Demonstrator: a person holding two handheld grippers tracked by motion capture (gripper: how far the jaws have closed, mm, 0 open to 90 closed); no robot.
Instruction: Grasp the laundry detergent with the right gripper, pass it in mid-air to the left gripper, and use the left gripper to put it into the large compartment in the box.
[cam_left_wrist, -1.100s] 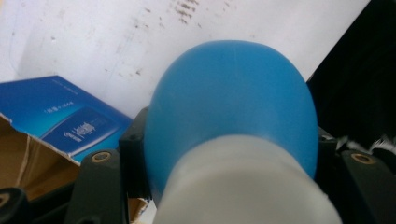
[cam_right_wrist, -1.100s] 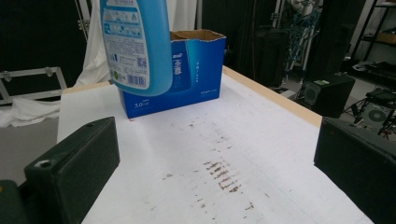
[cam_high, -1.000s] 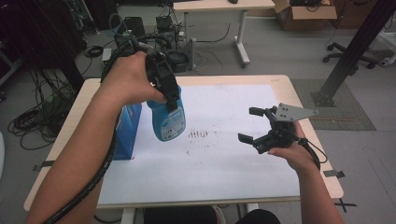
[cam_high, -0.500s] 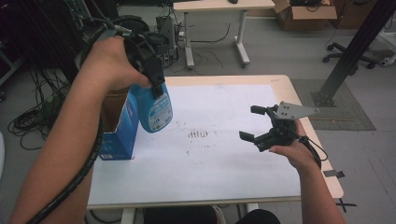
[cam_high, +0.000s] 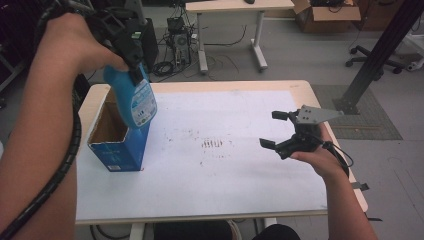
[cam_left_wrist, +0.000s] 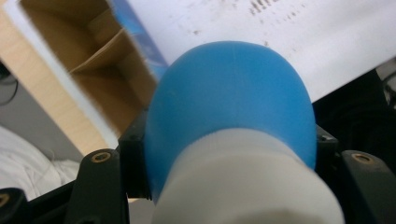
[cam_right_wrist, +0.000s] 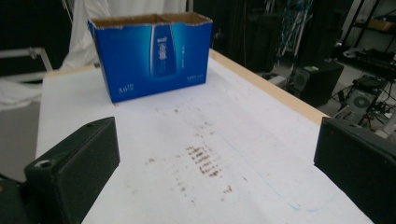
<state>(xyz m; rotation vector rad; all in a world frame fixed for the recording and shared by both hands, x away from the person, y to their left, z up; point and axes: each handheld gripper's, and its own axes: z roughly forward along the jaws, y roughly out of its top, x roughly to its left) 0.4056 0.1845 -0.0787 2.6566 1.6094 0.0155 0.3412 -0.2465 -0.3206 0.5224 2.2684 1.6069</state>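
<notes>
Up above the table's left side, a rounded blue plastic bottle with a white cap and printed label (cam_high: 136, 100) hangs in the air, its body tilted over the open top of a blue cardboard box with a brown interior (cam_high: 116, 145). The left gripper (cam_high: 131, 59) is clamped on the bottle near its neck; in the left gripper view the bottle (cam_left_wrist: 231, 112) bulges between the two black jaws, with the box's divided inside (cam_left_wrist: 84, 70) below it. The box stands on a white paper sheet (cam_high: 225, 175) covering the light wooden table (cam_high: 305, 90), near the table's left edge. Dark smudges (cam_high: 214, 144) mark the sheet's middle. Well to the right, the right gripper (cam_high: 278, 130) hovers above the sheet with its jaws spread apart and nothing between them; its own view looks across the smudges (cam_right_wrist: 203, 158) toward the box (cam_right_wrist: 154, 53).
</notes>
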